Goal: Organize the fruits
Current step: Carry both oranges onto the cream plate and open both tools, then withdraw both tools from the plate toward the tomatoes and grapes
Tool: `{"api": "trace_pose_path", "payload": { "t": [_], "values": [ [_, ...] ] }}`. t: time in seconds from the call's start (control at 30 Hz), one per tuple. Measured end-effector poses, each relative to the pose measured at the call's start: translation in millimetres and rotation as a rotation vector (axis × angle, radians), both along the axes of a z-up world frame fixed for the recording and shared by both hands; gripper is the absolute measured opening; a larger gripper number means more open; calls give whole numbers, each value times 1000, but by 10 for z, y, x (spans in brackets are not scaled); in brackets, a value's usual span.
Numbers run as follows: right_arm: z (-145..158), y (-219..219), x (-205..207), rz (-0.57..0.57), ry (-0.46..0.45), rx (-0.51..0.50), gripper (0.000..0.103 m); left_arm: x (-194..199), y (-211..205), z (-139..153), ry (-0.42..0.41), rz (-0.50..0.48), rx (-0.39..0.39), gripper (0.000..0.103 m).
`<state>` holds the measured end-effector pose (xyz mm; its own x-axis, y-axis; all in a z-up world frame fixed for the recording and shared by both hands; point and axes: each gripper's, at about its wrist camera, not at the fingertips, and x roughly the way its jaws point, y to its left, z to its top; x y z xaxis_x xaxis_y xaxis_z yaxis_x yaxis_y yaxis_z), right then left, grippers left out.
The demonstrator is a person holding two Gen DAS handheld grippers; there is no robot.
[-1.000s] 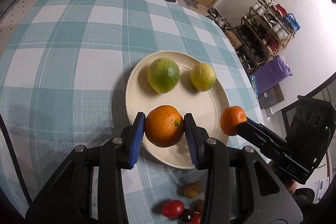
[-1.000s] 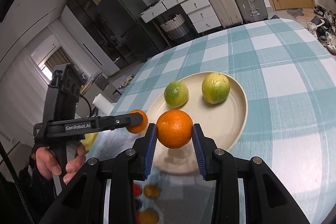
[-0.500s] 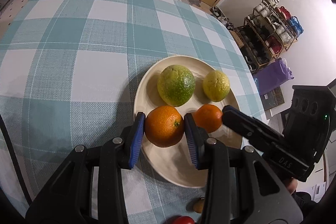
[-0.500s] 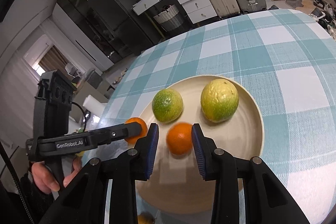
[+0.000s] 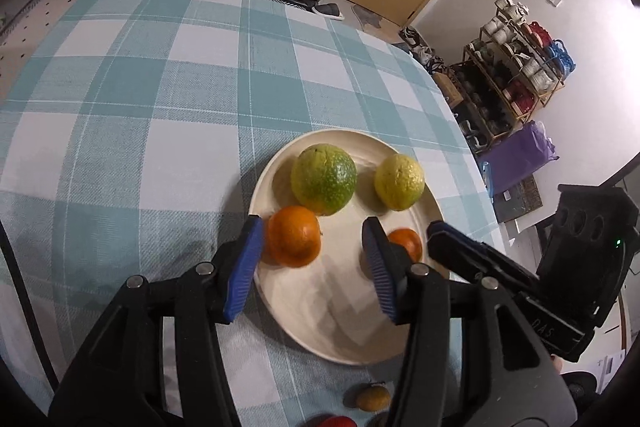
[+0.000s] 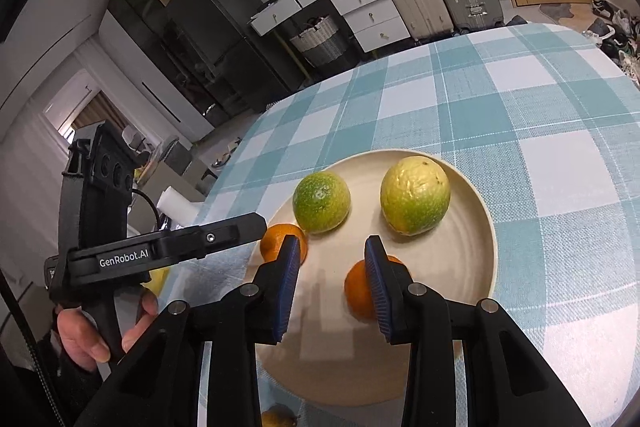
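A cream plate (image 5: 340, 307) (image 6: 460, 267) holds a green fruit (image 5: 323, 179) (image 6: 321, 202) and a yellow-green fruit (image 5: 399, 181) (image 6: 415, 199). My left gripper (image 5: 312, 227) is opening. An orange (image 5: 294, 235) (image 6: 276, 241) rests on the plate's left side between its pads, close to the left pad and clear of the right one. A smaller orange (image 5: 406, 242) (image 6: 358, 291) lies on the plate, partly hidden behind a finger in each view. My right gripper (image 6: 332, 247) stands narrowly open with bare plate showing between its pads.
A teal checked cloth (image 5: 160, 107) covers the round table. Small loose fruits (image 5: 372, 398) lie near the table's front edge, below the plate. A person's hand (image 6: 88, 331) holds the left gripper's handle. The table edge curves close by on the plate's right.
The left jaws have spread and let go of the orange, which now sits on the plate. The smaller orange went from between the right pads to lying on the plate beside the right finger.
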<state>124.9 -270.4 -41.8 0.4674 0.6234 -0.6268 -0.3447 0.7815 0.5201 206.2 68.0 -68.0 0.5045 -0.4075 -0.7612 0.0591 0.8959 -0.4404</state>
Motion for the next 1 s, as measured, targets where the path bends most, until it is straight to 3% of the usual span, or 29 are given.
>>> {"api": "trace_pose_path", "payload": {
  "t": [0.2,0.33,0.47,0.7,0.87,1.0],
  "values": [
    [143,-56,-134,-13,-34,-4,36,-217,-63,138,-39,5,91,48],
    [237,-99,-230,-31,-61,-10,46,-389,-122,235,-61,7,140,51],
    [322,-121,-354,-36,-85,-21,48,-560,-173,325,-92,13,192,51],
    [455,-157,-603,-36,-126,-34,52,-880,-261,481,-149,27,261,64],
    [563,-174,-776,-35,-172,-34,68,-1080,-324,573,-188,35,314,76],
    [639,-176,-923,-31,-210,-39,71,-1241,-370,638,-223,41,346,80]
  ]
}}
